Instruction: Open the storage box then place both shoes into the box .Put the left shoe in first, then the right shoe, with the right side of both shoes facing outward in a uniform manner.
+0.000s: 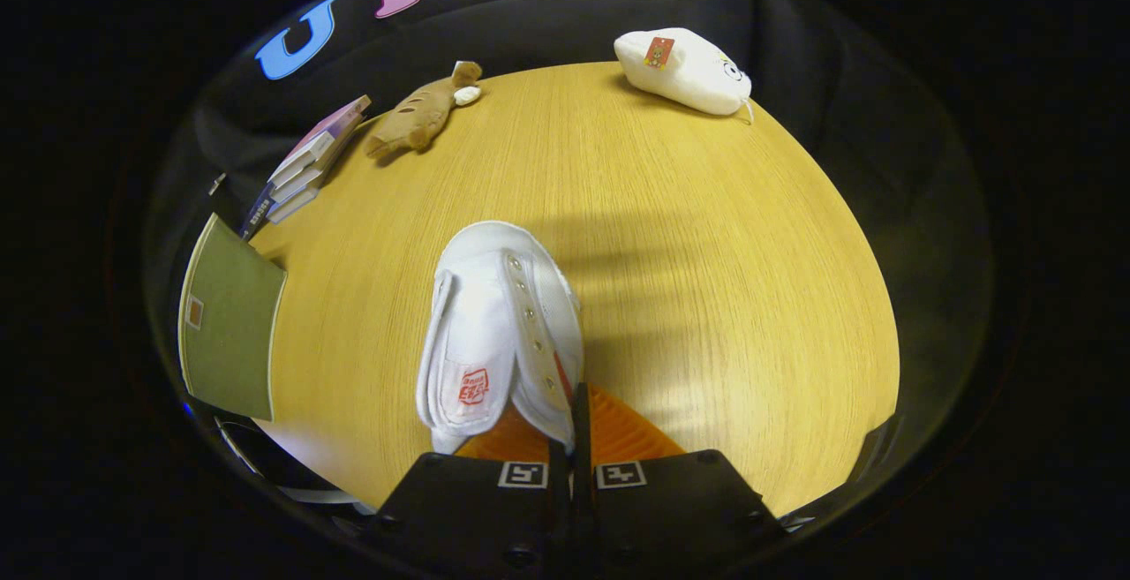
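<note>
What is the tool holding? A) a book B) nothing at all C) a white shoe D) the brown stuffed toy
C: the tool has its fingers closed together on the side wall of the white shoe, near its heel, above the wooden table.

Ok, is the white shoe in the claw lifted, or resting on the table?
Cannot tell. The claw is shut on the white shoe's collar edge, toe pointing away over the table; contact underneath is hidden.
</note>
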